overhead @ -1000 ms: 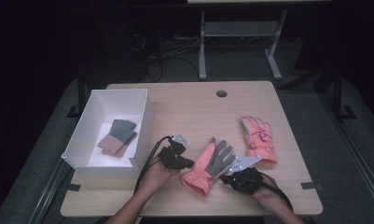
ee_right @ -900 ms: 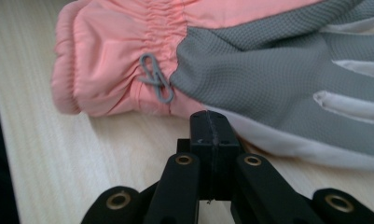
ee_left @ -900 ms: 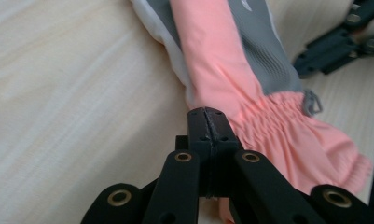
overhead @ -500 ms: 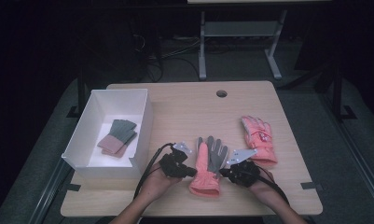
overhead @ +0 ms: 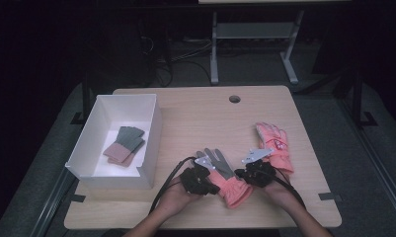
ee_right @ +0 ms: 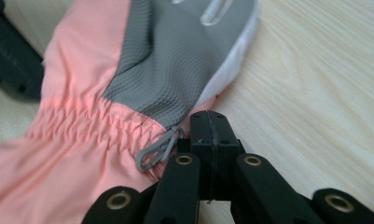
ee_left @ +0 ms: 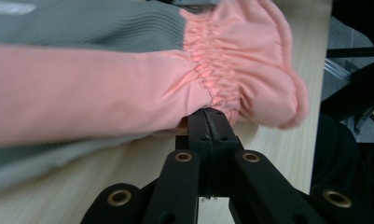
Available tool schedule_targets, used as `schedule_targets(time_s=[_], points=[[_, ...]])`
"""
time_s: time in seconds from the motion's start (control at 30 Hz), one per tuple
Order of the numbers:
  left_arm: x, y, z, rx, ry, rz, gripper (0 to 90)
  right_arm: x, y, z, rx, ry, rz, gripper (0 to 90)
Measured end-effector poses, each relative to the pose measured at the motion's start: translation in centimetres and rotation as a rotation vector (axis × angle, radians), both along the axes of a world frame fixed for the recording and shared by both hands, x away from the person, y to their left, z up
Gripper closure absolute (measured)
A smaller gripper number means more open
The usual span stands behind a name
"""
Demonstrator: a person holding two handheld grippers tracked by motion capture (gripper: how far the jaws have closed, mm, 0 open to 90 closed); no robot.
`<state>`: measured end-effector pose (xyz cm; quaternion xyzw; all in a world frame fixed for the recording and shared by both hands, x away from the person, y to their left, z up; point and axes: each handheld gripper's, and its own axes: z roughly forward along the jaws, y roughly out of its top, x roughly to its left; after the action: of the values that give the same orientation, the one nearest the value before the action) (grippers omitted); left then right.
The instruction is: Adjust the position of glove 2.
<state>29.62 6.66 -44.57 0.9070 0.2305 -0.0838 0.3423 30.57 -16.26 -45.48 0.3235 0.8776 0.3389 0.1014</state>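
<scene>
A pink glove (overhead: 231,186) with a grey palm lies palm up near the table's front edge, fingers pointing away and to the left, cuff toward the front right. My left gripper (overhead: 204,181) is at its left side, jaws shut on the glove's edge (ee_left: 128,88) by the gathered wrist. My right gripper (overhead: 255,174) is at its right side, shut on the glove's edge (ee_right: 105,93) next to a small grey clip (ee_right: 159,149). A second pink glove (overhead: 273,140) lies flat just behind my right gripper.
A white box (overhead: 153,129) stands at the table's left and holds a folded grey and pink pair (overhead: 125,145). The wooden table (overhead: 200,118) has a round cable hole (overhead: 234,98) at the back. A metal stand (overhead: 250,39) is beyond the table.
The held glove has turned anticlockwise, its fingers swinging from far right to far left. Both grippers have come in to its two sides and stayed at the wrist.
</scene>
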Motion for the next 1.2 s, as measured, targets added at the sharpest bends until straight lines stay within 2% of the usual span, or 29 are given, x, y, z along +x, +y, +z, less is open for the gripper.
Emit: schedule_targets(time_s=[0.1,0.23,0.3,0.4,0.6,0.63,0.77,0.93,1.1,1.2], points=[[-0.1,0.1,0.0,-0.002,-0.008,-0.001,89.3,0.0,-0.1,0.0,0.001,0.001,-0.003,90.0],[-0.1,0.9,0.3,0.004,-0.02,0.005,84.0,0.1,-0.4,0.2,0.019,0.005,-0.004,89.9],[-0.3,1.4,0.7,0.011,-0.049,0.016,77.4,0.0,-0.6,0.5,0.029,0.0,-0.014,83.1],[-0.8,2.4,0.8,0.033,-0.08,0.029,66.6,-0.1,-1.2,1.1,0.051,0.006,-0.04,78.2],[-1.4,4.0,0.4,0.063,-0.103,0.044,45.2,0.3,-2.0,1.9,0.066,-0.001,-0.091,66.6],[-1.6,4.2,0.3,0.046,-0.104,0.054,41.9,0.3,-2.1,2.0,0.061,-0.005,-0.112,65.5],[-1.7,4.7,0.1,0.038,-0.114,0.05,31.7,0.7,-3.0,2.5,0.052,-0.021,-0.166,63.9],[-1.7,5.3,0.0,0.019,-0.146,0.06,27.3,1.4,-4.1,3.1,0.057,-0.037,-0.205,62.2],[-1.5,5.5,-0.2,0.043,-0.16,0.05,27.3,2.3,-5.2,3.6,0.059,-0.054,-0.266,62.1],[-1.4,5.5,-0.1,0.037,-0.17,0.075,27.3,2.8,-6.0,3.8,0.054,-0.058,-0.304,62.1]])
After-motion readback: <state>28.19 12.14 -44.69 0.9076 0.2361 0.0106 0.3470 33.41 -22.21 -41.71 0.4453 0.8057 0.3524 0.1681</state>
